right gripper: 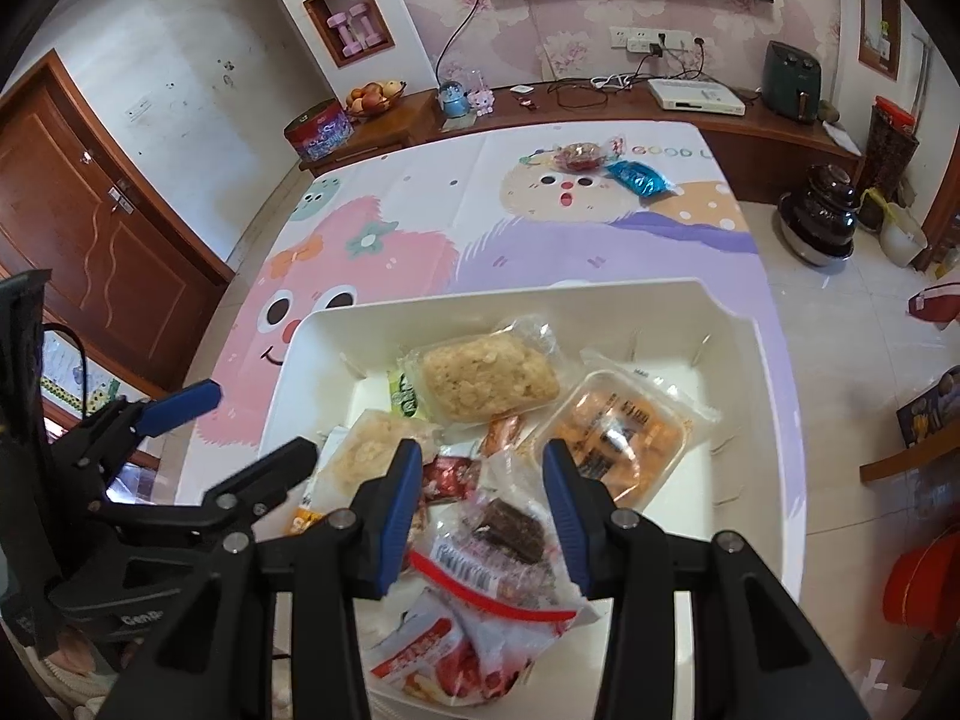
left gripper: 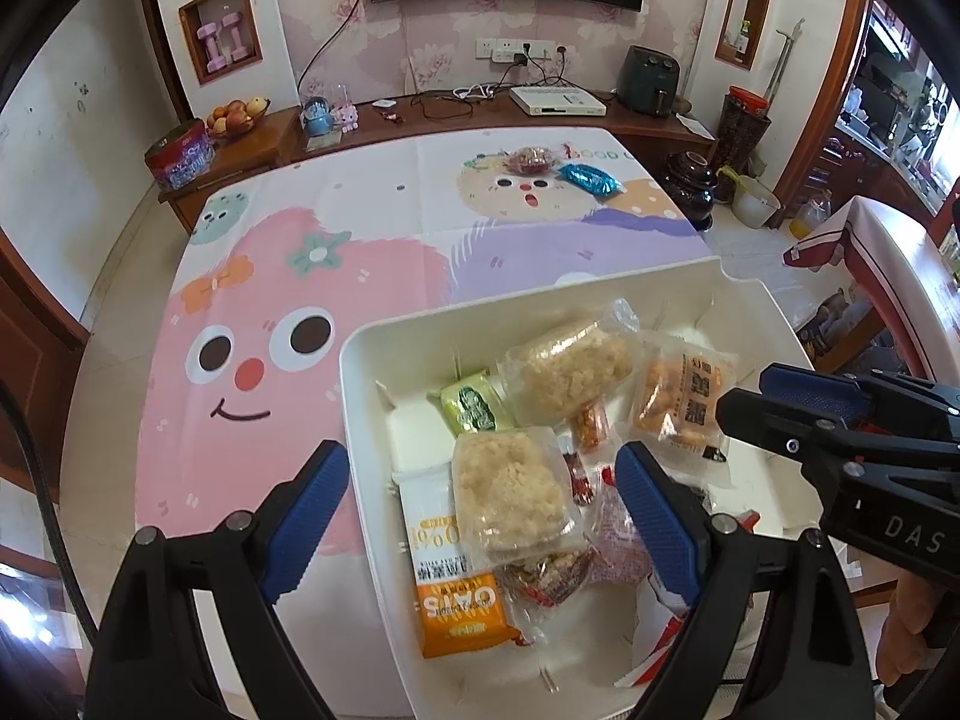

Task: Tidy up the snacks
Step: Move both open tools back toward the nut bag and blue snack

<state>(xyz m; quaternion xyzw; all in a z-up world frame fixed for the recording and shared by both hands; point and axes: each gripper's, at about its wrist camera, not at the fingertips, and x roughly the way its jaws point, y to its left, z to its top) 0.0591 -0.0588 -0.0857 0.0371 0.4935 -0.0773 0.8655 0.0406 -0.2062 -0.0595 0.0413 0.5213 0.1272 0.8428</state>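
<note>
A white bin (left gripper: 360,372) (right gripper: 288,372) on the cartoon tablecloth holds several snack packets, among them two rice-crisp blocks (left gripper: 510,489) (right gripper: 486,381), an orange OATS bar (left gripper: 456,606) and an orange snack pack (left gripper: 678,402) (right gripper: 612,438). My left gripper (left gripper: 483,510) (right gripper: 258,420) hangs open and wide over the bin's left wall, one finger outside it, holding nothing. Over the bin's near right part my right gripper (right gripper: 480,504) (left gripper: 744,393) stands partly open; a dark cake packet (right gripper: 510,525) lies below the gap. A red packet (left gripper: 528,159) (right gripper: 579,156) and a blue packet (left gripper: 591,178) (right gripper: 639,177) lie at the table's far end.
Behind the table runs a low wooden cabinet (left gripper: 480,114) with a fruit bowl (left gripper: 237,114), a red tin (left gripper: 180,156) and a white set-top box (left gripper: 558,101). A dark jar (left gripper: 690,186) stands on the floor at the far right. A wooden door (right gripper: 90,228) is on the left.
</note>
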